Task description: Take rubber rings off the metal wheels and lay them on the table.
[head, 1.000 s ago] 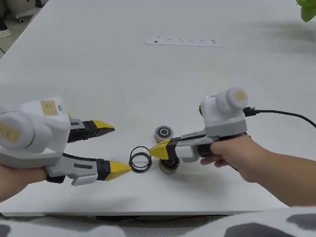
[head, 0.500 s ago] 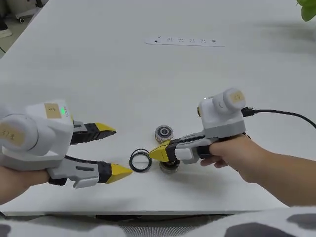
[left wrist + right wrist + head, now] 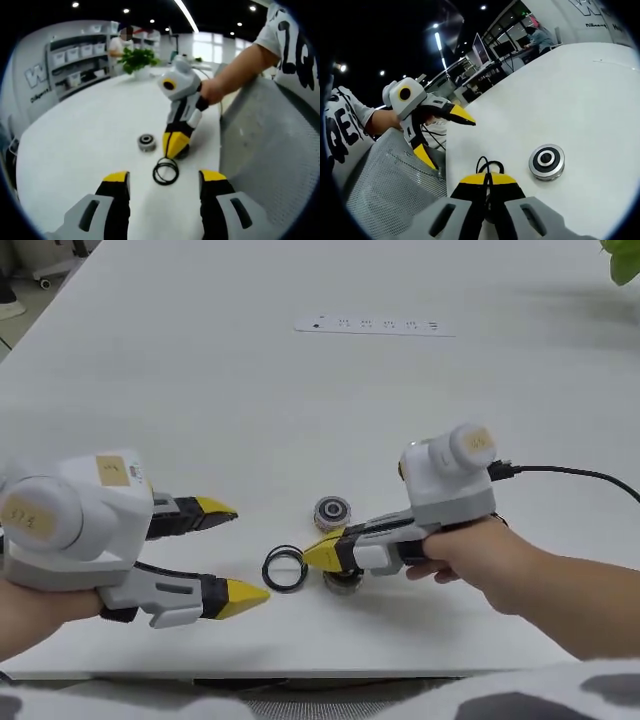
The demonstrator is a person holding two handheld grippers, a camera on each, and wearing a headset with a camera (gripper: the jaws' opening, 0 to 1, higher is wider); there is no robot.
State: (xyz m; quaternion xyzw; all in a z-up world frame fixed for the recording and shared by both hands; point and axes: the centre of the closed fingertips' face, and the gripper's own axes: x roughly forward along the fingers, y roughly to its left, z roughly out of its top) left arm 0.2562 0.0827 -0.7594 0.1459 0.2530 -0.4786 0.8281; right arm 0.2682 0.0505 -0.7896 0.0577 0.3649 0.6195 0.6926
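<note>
Covering probable second wheel (image 3: 345,581): right gripper (image 3: 487,181)

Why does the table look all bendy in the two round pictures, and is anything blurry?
Left gripper view: fisheye lens bows the white table; far shelves soft. Right gripper view: same bowing, dark background with glaring lamps, metal wheel sharp. Head view: straight lines, even light, faint shadows beside the rubber rings.

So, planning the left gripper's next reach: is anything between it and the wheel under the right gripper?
Yes. The loose rubber rings lie on the table between the open left gripper and that wheel, and the shut tips of the right gripper hang over it.
</note>
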